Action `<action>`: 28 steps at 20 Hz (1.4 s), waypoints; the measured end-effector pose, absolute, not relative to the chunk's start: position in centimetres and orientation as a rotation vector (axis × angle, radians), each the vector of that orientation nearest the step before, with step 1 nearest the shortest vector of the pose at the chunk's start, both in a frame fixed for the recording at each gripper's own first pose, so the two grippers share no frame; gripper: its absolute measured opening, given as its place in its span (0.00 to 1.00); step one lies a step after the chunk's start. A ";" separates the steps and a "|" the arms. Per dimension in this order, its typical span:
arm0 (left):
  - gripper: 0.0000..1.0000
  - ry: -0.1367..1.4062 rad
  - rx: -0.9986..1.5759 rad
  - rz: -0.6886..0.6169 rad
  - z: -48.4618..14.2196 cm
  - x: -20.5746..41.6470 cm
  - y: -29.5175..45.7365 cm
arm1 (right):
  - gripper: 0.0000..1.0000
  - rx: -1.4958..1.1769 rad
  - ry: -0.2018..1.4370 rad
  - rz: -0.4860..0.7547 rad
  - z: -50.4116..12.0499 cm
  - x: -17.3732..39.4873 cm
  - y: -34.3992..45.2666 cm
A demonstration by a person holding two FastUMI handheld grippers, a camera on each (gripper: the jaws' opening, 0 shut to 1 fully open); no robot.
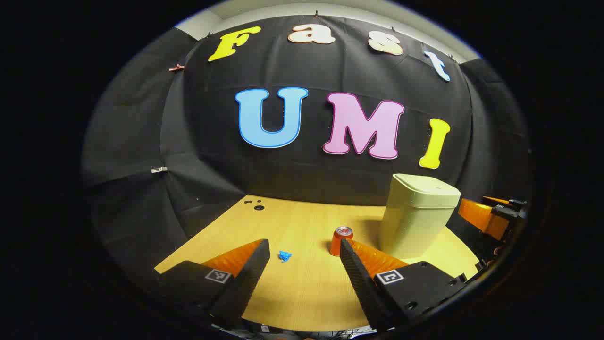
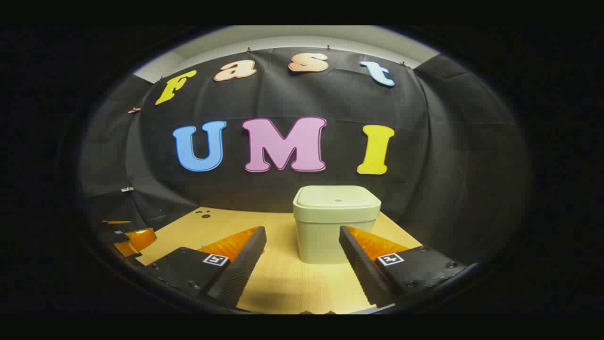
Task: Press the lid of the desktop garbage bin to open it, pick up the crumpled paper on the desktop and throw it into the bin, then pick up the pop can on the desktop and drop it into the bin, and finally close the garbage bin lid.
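Bin upright, lid shut, pop can standing upright

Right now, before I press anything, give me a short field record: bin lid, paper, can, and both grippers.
bin lid: shut, flat on the garbage bin
crumpled paper: small blue wad lying on the wooden desktop, apart from the can
pop can: upright on the desktop, beside the bin
left gripper: open, holding nothing, paper ahead between its fingers
right gripper: open, holding nothing, facing the bin
task steps done: none yet
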State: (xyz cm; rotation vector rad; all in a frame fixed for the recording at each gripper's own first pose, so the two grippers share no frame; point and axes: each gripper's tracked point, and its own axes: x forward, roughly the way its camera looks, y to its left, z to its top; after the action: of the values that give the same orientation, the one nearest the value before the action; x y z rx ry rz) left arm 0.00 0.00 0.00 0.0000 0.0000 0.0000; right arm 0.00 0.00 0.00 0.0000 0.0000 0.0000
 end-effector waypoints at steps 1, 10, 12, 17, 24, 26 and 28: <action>0.95 0.000 -0.002 0.002 0.0 0.2 0.1 | 0.98 0.002 0.000 0.001 -0.1 0.0 -0.1; 0.96 -0.016 0.010 0.032 0.2 2.2 -0.2 | 0.98 -0.014 0.015 0.011 -0.3 1.3 -1.4; 0.96 -0.008 0.010 0.033 -0.2 2.4 -0.7 | 0.98 -0.011 0.017 0.013 -0.3 1.5 -1.6; 0.96 -0.021 -0.005 -0.008 0.3 2.8 -2.2 | 0.98 -0.004 0.029 0.021 -0.9 2.0 -2.0; 0.96 -0.009 0.017 -0.024 0.0 3.4 -3.2 | 0.98 -0.007 0.041 0.034 -1.1 2.4 -2.3; 0.96 -0.007 0.017 -0.025 -0.1 3.5 -3.2 | 0.98 -0.004 0.045 0.032 -1.2 2.4 -2.5; 0.95 -0.005 0.018 -0.023 -0.2 3.5 -3.3 | 0.98 -0.001 0.051 0.032 -1.3 2.6 -2.6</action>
State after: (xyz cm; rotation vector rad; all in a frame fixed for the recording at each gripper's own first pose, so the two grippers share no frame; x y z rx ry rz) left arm 3.54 -3.31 -0.16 0.0178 -0.0053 -0.0231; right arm 2.57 -2.61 -1.27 -0.0009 0.0509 0.0318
